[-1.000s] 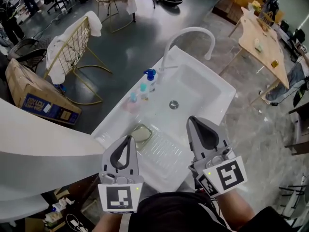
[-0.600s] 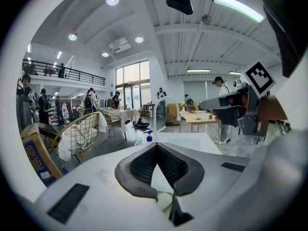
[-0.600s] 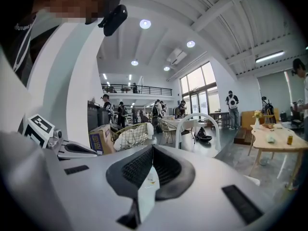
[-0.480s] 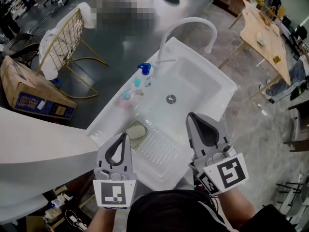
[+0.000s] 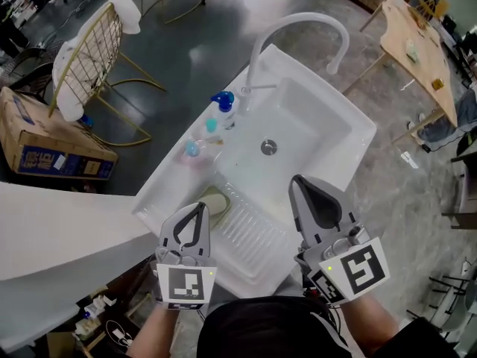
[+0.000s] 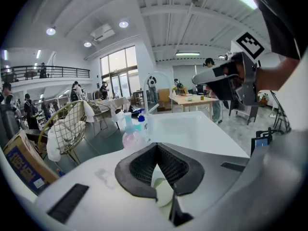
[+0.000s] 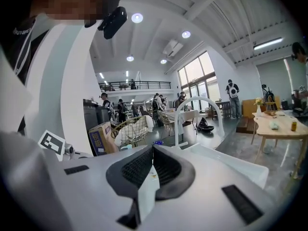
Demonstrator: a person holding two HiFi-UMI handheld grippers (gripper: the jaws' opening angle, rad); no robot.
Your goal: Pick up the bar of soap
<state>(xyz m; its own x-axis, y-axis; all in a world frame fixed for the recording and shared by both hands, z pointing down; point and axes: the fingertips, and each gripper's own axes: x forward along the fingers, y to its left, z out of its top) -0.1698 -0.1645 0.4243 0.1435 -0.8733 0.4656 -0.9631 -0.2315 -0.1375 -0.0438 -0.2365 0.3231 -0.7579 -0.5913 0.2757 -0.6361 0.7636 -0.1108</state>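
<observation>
While left hand-held gripper [image 5: 199, 206] and right hand-held gripper [image 5: 299, 180] hover clenched, soap [image 5: 218, 200] lies clear by sink [image 5: 153, 199] edge.

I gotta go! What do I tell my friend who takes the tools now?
Left tool: shut, empty, just short of the bar of soap.
Right tool: shut, empty, over the near end of the sink.
The bar of soap lies untouched on the sink's left ledge, beside the ribbed drainer.
Done: nothing grabbed yet.
Left to do: probably open the left tool, close it on the soap, lift.

White sink unit [image 5: 313, 114]; pale soap bar [image 5: 218, 200] on its drainboard [image 5: 250, 233]; bottles [image 5: 223, 107] along the rim
</observation>
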